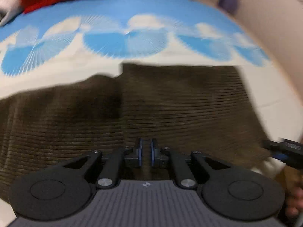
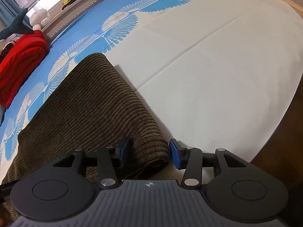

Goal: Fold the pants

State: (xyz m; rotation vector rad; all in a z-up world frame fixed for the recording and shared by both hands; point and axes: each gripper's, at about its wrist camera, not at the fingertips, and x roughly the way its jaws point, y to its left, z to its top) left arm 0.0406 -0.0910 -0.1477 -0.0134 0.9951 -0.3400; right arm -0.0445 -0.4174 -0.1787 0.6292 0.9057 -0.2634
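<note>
Brown corduroy pants [image 2: 90, 104] folded flat on bed sheet [image 2: 217, 75]: thick, soft, limp, best gripped at doubled edge; right gripper [image 2: 149, 152] parted astride near fold, unclamped; left gripper [image 1: 145, 152] nearly closed above cloth, grasp indeterminable.

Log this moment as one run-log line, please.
task: fold pants | brown corduroy pants on bed sheet | left gripper nearly shut over pants | right gripper open, straddling folded edge
</note>
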